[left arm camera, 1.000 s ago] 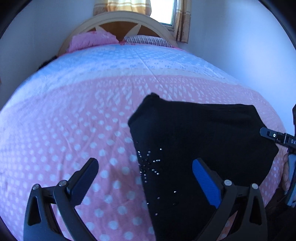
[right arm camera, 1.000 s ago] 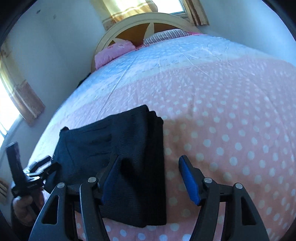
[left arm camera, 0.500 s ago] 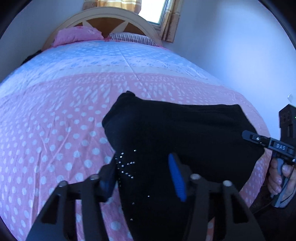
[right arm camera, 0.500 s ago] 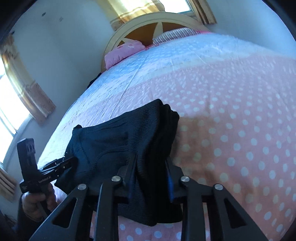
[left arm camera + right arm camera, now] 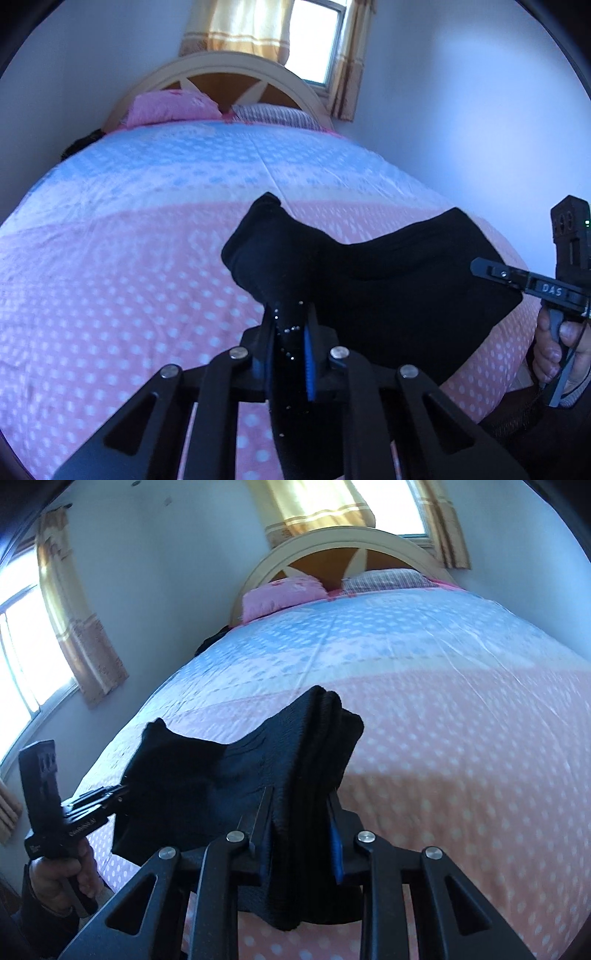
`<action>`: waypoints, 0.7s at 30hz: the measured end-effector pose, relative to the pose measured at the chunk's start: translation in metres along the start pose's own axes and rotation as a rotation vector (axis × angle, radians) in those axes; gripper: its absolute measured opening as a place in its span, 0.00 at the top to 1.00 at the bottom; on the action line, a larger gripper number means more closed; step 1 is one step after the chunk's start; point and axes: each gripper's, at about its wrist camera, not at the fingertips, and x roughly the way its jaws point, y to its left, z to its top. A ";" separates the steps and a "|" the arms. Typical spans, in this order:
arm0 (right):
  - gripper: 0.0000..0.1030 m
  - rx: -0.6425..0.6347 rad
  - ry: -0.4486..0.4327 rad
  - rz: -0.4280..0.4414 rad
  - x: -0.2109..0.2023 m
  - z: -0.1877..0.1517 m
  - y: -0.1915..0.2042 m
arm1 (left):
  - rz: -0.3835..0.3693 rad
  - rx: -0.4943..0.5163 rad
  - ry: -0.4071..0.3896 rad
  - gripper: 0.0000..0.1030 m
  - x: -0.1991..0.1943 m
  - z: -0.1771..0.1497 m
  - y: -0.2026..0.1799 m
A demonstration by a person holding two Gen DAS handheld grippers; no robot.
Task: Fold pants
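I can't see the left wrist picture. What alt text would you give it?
The left gripper is clamped on an edge of black pants with small sparkly studs, lifting them off a pink polka-dot bedspread. At right, a hand holds the right gripper at the far edge. Two pillows lie against the arched headboard.

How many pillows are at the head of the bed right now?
2. A pink pillow lies on the left against the headboard, and a striped pillow sits beside it on the right. Others could be hidden behind them.
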 end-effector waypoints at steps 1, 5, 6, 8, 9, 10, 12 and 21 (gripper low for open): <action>0.75 -0.009 0.005 0.008 0.005 0.006 0.005 | 0.015 -0.004 -0.009 0.87 -0.005 0.002 0.006; 0.75 -0.044 0.019 0.039 0.026 0.022 0.026 | 0.074 -0.003 -0.032 0.87 -0.018 0.007 0.024; 0.75 -0.055 0.023 0.049 0.033 0.027 0.034 | 0.093 -0.005 -0.035 0.87 -0.021 0.008 0.029; 0.75 -0.082 0.033 0.067 0.046 0.034 0.049 | 0.123 -0.006 -0.043 0.87 -0.028 0.008 0.040; 0.75 -0.092 0.038 0.074 0.051 0.037 0.056 | 0.138 -0.007 -0.046 0.87 -0.031 0.007 0.044; 0.75 -0.103 0.042 0.082 0.057 0.039 0.063 | 0.154 -0.010 -0.049 0.87 -0.033 0.006 0.049; 0.75 -0.124 0.050 0.101 0.069 0.044 0.078 | 0.185 -0.015 -0.054 0.88 -0.040 0.004 0.062; 0.75 -0.190 0.086 0.171 0.121 0.058 0.137 | 0.289 -0.049 -0.064 0.88 -0.062 -0.011 0.102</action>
